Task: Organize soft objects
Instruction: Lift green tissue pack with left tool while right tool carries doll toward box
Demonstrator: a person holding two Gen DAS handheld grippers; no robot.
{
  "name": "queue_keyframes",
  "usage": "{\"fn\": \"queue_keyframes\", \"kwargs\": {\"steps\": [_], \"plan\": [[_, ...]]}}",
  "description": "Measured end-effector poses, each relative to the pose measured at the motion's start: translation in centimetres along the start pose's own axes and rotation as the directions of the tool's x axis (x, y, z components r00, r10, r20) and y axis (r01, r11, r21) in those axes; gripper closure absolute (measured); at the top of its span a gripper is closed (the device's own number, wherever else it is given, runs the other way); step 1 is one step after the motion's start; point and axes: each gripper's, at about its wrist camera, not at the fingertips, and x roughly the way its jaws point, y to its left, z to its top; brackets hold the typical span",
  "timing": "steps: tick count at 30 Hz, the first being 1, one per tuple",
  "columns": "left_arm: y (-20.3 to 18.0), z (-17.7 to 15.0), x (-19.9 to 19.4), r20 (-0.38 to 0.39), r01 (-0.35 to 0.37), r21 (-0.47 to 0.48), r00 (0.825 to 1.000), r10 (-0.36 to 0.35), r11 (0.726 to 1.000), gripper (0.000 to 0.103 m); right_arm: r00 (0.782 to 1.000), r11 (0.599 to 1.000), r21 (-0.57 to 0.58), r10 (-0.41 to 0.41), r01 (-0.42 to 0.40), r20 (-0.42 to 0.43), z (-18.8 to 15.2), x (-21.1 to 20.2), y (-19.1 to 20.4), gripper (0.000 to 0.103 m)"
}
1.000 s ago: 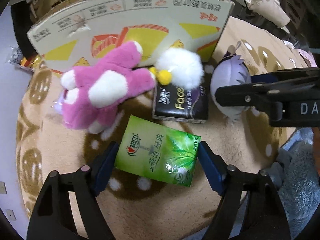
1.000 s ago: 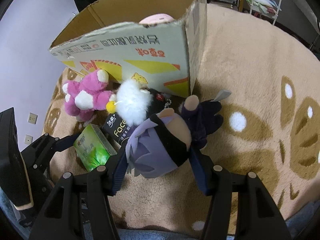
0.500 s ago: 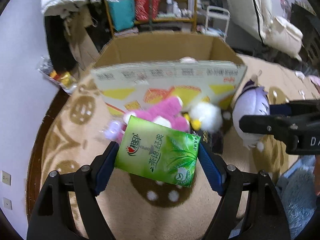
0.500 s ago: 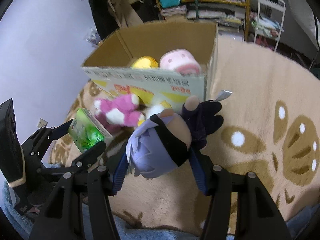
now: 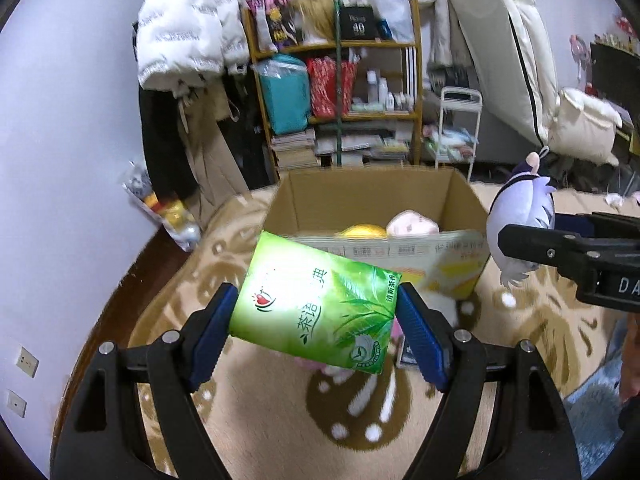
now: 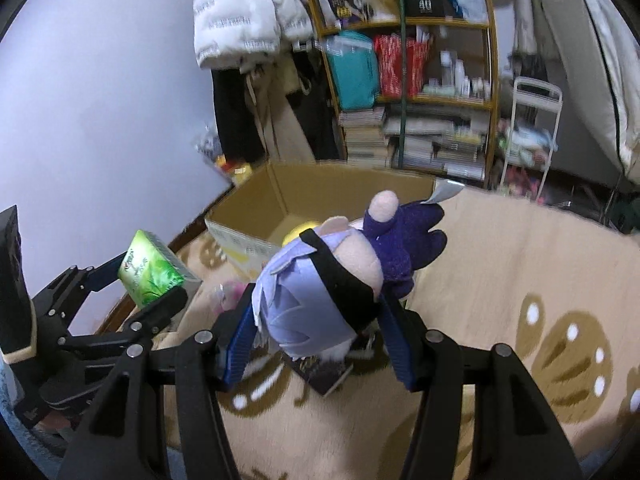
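Observation:
My left gripper (image 5: 318,330) is shut on a green tissue pack (image 5: 316,304) and holds it in the air in front of the open cardboard box (image 5: 364,200). My right gripper (image 6: 316,330) is shut on a purple-haired plush doll (image 6: 320,292), also lifted, to the right of the box; it shows in the left wrist view (image 5: 520,220). The box (image 6: 320,192) holds a yellow item (image 5: 362,232) and a pink item (image 5: 412,224). The tissue pack also shows in the right wrist view (image 6: 154,274).
A beige patterned rug (image 6: 520,280) covers the floor. A black tissue pack (image 6: 320,372) and a pink plush (image 6: 230,294) lie on it below the grippers. A cluttered shelf (image 5: 340,100), hanging coats (image 5: 180,40) and a white cart (image 5: 458,120) stand behind the box.
Both grippers have risen from the rug with their loads, and the views tilted up. The box's open top and the room behind it came into view.

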Motion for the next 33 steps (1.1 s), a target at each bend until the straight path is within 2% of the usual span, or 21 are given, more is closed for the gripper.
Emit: {"fn": "queue_keyframes", "kwargs": {"steps": [8,19,27,33], "plan": [[-0.2,2.9,-1.4,0.088,-0.017,0.032,0.996,0.014,0.999,0.024,0.990,0.996,-0.060,-0.064,0.072,0.127,2.2,-1.9,1.4,0.042],[1.7,8.3,-2.6,0.216,-0.035,0.031,0.976,0.028,0.999,0.024,0.976,0.990,-0.090,-0.087,0.106,0.199,5.8,-2.5,2.3,0.042],[2.6,10.5,-1.5,0.238,-0.051,0.021,0.970,0.044,0.998,0.024,0.964,0.990,-0.083,-0.090,0.114,0.252,8.8,-2.1,2.6,0.042],[2.8,10.3,0.9,0.202,-0.068,0.000,0.977,0.066,0.998,0.024,0.953,0.983,-0.105,-0.114,0.149,0.281,8.4,-1.1,2.7,0.041]]}}
